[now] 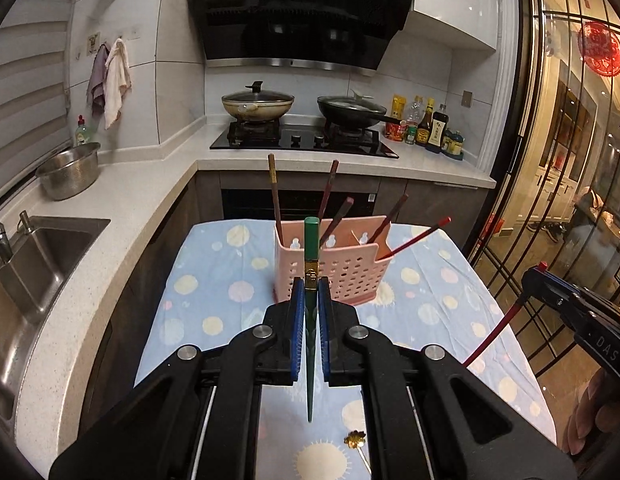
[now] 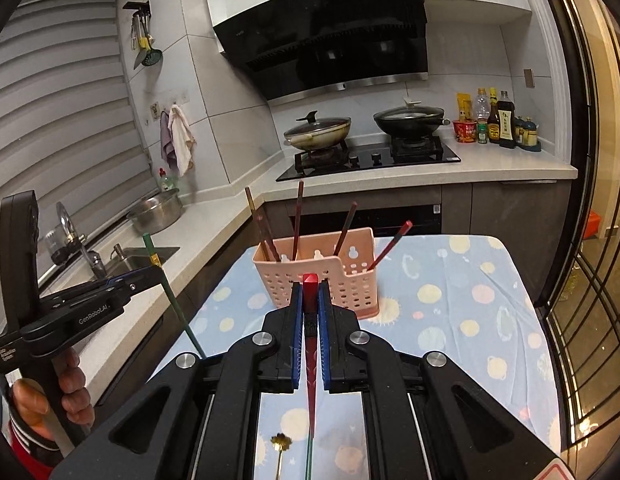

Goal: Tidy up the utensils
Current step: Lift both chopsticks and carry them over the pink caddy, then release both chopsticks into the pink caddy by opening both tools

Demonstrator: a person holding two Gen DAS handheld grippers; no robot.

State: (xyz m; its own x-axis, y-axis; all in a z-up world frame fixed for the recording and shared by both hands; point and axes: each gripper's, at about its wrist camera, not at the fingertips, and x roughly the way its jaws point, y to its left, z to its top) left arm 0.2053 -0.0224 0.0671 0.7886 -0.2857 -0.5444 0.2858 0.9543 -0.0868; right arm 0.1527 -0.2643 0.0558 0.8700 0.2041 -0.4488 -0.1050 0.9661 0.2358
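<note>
Both grippers gripping chopsticks short of the holder.
Left gripper point(image 1: 309, 296) is clamping the green chopstick point(image 1: 311, 248) upright; right gripper point(image 2: 310, 300) is clamping the red chopstick point(image 2: 310, 292). The pink holder point(image 1: 342, 268) is standing just ahead on the cloth point(image 1: 214, 280).

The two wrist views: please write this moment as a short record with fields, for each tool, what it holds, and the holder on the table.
left tool: shut on a green chopstick, held upright
right tool: shut on a red chopstick, held upright
holder: pink perforated caddy standing on the table
holder contents: several dark and red chopsticks leaning inside; exact count unclear
table cover: blue cloth with pale dots
also on cloth: small gold flower-ended utensil, near edge
</note>
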